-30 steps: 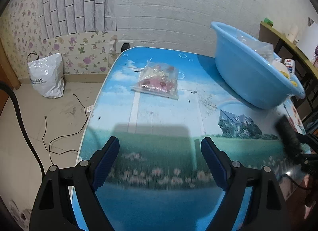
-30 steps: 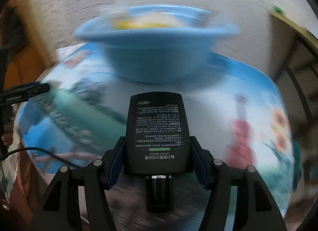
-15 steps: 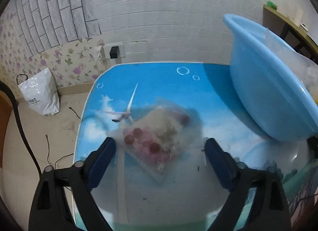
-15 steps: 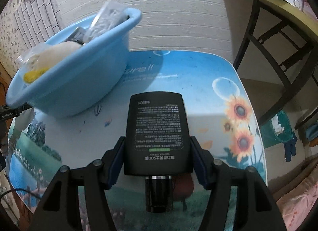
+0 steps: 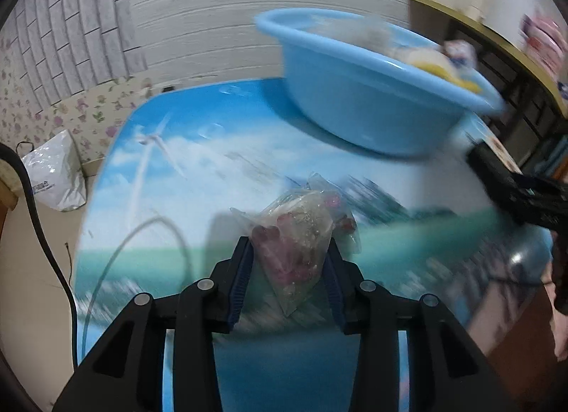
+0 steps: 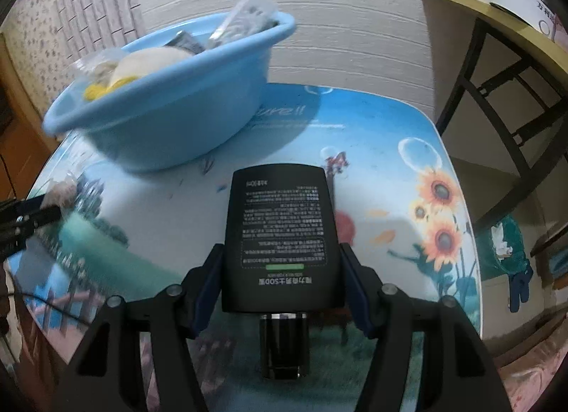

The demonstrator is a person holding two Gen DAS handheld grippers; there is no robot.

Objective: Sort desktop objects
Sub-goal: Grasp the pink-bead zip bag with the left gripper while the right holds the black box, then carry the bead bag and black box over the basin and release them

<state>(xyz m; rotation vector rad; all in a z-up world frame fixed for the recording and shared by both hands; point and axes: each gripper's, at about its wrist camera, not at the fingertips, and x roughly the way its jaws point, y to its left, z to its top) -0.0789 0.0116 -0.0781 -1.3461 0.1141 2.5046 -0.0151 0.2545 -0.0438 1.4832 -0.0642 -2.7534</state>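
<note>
Left wrist view: my left gripper (image 5: 289,263) is closing w/ the clear bag (image 5: 301,234) of reddish bits between its jaws; both blue pads (image 5: 241,277) already press its sides, and the bag sits up off the printed table (image 5: 177,170), bunched between them. Pic is motion-blurred, so fine detail in the bag is unclear. Blue basin (image 5: 358,99) stands further back on the table, to the right, w/ several items in it; can't make them out beyond sth pale and sth yellow. White plastic bag (image 5: 53,174) lies on the floor by the flowered wall, left of the table. Right wrist view: my right gripper (image 6: 282,270) is clamped on a black bottle (image 6: 282,234), label text facing the cam, cap end (image 6: 284,344) toward me, held above the table's (image 6: 376,149) sunflower end. Basin (image 6: 170,117) is up-left of the bottle, well apart from it.
</note>
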